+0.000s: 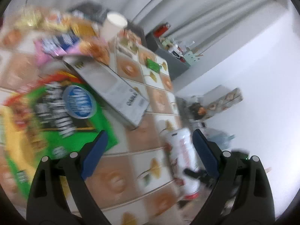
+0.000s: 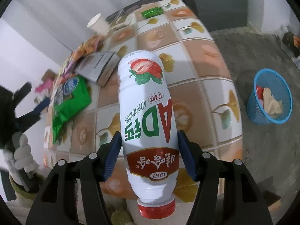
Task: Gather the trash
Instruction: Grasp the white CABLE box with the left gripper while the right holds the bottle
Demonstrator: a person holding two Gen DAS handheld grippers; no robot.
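My right gripper [image 2: 150, 157] is shut on a white strawberry-drink bottle [image 2: 148, 103], pads pressing its lower body and the red cap pointing toward the camera. It hangs over the tiled table's [image 2: 196, 86] near edge. The left wrist view is blurred and shows the same bottle [image 1: 183, 159] at the table edge. My left gripper [image 1: 150, 150] stands open above the table with nothing between its pads. A green snack bag [image 1: 56, 112] lies to its left, beside a grey box [image 1: 112, 86]. A blue mesh basket [image 2: 256, 112] with trash inside stands on the floor to the right.
A paper cup [image 2: 97, 25], a small green wrapper [image 2: 151, 12] and more snack packets [image 2: 88, 46] lie on the table. A hand in a white glove [image 2: 24, 153] holds the left gripper at the left. A grey cabinet [image 2: 215, 7] stands behind the table.
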